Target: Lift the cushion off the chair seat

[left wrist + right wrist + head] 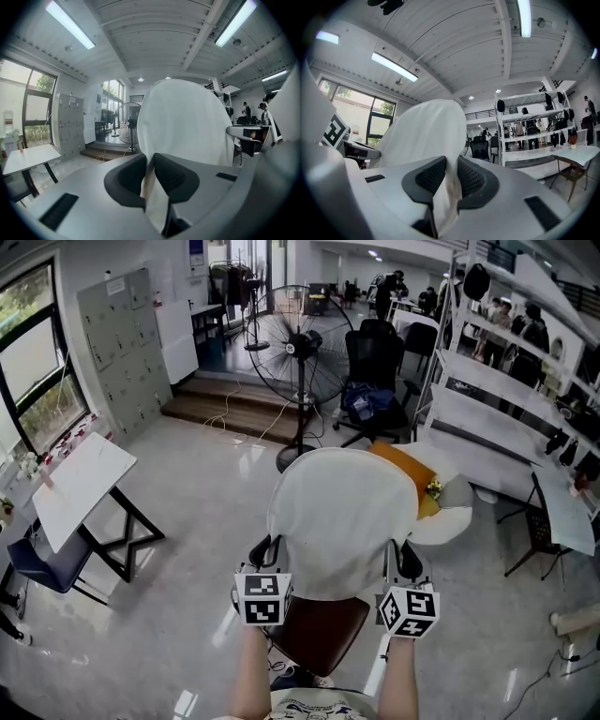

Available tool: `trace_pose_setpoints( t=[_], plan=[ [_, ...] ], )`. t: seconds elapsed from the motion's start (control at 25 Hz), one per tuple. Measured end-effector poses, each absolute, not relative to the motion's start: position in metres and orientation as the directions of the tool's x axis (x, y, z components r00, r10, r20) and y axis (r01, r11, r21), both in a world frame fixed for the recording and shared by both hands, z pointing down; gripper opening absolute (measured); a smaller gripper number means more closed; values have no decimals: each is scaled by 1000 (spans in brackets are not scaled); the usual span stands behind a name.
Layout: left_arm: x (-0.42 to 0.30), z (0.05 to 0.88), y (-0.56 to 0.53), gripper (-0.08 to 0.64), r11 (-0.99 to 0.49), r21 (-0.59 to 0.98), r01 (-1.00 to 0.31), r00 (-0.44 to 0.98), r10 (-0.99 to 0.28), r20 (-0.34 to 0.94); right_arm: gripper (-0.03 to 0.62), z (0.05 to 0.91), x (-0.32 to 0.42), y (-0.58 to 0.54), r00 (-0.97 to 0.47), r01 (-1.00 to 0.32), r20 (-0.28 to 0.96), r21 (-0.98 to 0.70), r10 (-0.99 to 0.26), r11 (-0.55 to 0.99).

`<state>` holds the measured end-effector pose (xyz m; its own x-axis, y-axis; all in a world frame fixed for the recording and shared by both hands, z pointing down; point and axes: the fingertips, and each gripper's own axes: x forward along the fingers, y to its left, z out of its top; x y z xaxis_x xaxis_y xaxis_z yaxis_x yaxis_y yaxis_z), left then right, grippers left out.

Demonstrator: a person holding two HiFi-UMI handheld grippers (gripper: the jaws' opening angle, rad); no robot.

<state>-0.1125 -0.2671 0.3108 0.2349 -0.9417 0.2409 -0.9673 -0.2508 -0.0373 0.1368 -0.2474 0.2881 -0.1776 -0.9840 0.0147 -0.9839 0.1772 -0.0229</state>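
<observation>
The white cushion (342,521) is in the middle of the head view, held by its near edge at 2 corners. It hangs over the brown chair seat (319,632), which shows at 6 o'clock from it. From above, the cushion covers the far part of the seat; whether the two touch there I cannot tell.

L gripper (151,165): its black pads are pressed on a fold of the white fabric, with only the cloth's thickness between them. The rest of the cushion stands up in front of the jaws like a wall. R gripper (451,180): the same, jaws pinching the cushion's edge, and the fabric rises at approx. 11 o'clock from the pads.

In the head view both marker cubes are side by side just below the cushion, w/ the person's forearms behind them.

Around the cushion:
- an orange piece (412,476) at 2 o'clock, partly hidden by it
- a standing fan (298,343) at 12 o'clock, well apart
- a black office chair (377,371) at 1 o'clock
- a white tilted table (80,486) at 9 o'clock
- grey lockers (122,343) at 10 o'clock
- a white rack (506,390) at 2 o'clock, far side
</observation>
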Motion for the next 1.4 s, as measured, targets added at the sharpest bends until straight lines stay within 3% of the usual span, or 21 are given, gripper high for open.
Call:
trace_pose_setpoints(
  t=[1.4],
  plan=[
    [-100,319,-295,74,-269,-17,-963,256,-933,252,92,292,149,-270,-156,-988,31,-23,-987,156]
  ],
)
